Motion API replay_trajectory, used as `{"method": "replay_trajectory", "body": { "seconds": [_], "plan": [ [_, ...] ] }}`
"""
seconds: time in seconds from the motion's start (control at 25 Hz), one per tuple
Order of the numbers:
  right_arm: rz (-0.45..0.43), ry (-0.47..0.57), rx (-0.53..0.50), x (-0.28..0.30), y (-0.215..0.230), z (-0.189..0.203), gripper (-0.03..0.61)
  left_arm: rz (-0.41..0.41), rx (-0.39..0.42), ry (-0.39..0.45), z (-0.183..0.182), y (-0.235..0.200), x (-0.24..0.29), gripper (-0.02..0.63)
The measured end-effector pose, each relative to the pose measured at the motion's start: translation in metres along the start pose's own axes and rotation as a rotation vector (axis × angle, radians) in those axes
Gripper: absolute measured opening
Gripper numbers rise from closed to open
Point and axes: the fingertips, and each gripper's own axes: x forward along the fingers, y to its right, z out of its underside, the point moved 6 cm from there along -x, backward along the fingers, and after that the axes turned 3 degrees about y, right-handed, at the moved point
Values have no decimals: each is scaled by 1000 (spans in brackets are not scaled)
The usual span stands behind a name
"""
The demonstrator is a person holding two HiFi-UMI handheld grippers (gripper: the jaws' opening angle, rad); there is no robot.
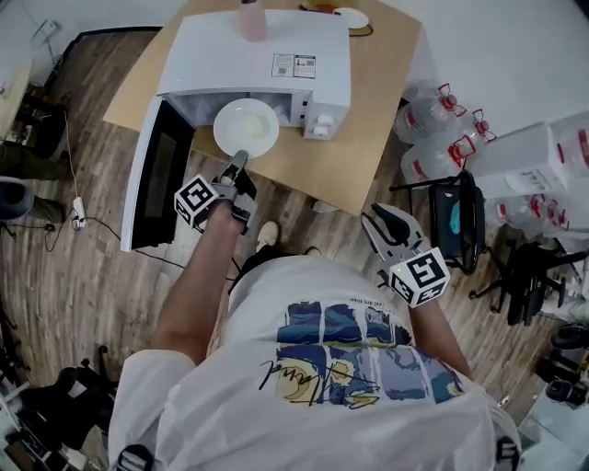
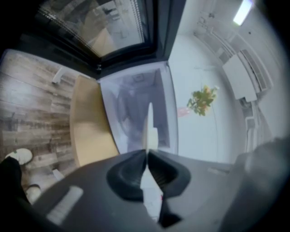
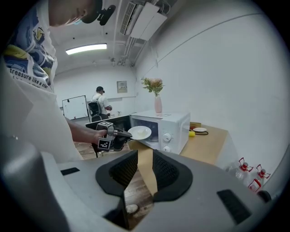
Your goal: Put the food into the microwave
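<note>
A white microwave (image 1: 267,55) stands on a wooden table (image 1: 386,101), its dark-glass door (image 1: 156,175) swung open to the left. My left gripper (image 1: 237,170) is shut on the near rim of a white plate (image 1: 246,127) carrying pale food, held level at the mouth of the oven. In the left gripper view the plate (image 2: 148,129) shows edge-on between the jaws, with the oven cavity (image 2: 136,108) straight ahead. My right gripper (image 1: 391,230) hangs open and empty at my right side, well back from the table. It sees the plate (image 3: 139,132) from a distance.
A pink vase (image 1: 253,20) stands on top of the microwave. A small plate (image 1: 350,17) lies at the table's far end. Several water jugs (image 1: 433,115) and a black chair (image 1: 460,221) stand on the floor to the right. Another person (image 3: 100,100) is far off.
</note>
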Motion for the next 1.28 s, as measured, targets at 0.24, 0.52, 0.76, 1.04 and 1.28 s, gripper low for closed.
{"method": "replay_trajectory", "body": {
  "seconds": [0.24, 0.52, 0.76, 1.04, 1.28],
  "plan": [
    [91, -18, 27, 14, 6, -7, 96, -25, 1, -25, -34, -23, 50, 20],
    [198, -39, 74, 15, 9, -3, 94, -58, -7, -67, -56, -45, 94, 20],
    [278, -61, 116, 3, 3, 2, 89, -88, -9, -72, -68, -58, 121, 20],
    [343, -67, 148, -2, 0, 5, 84, -117, 0, -91, -73, -59, 146, 20],
    [361, -70, 160, -3, -3, 4, 81, -156, 15, -109, -71, -60, 154, 20]
  ]
}}
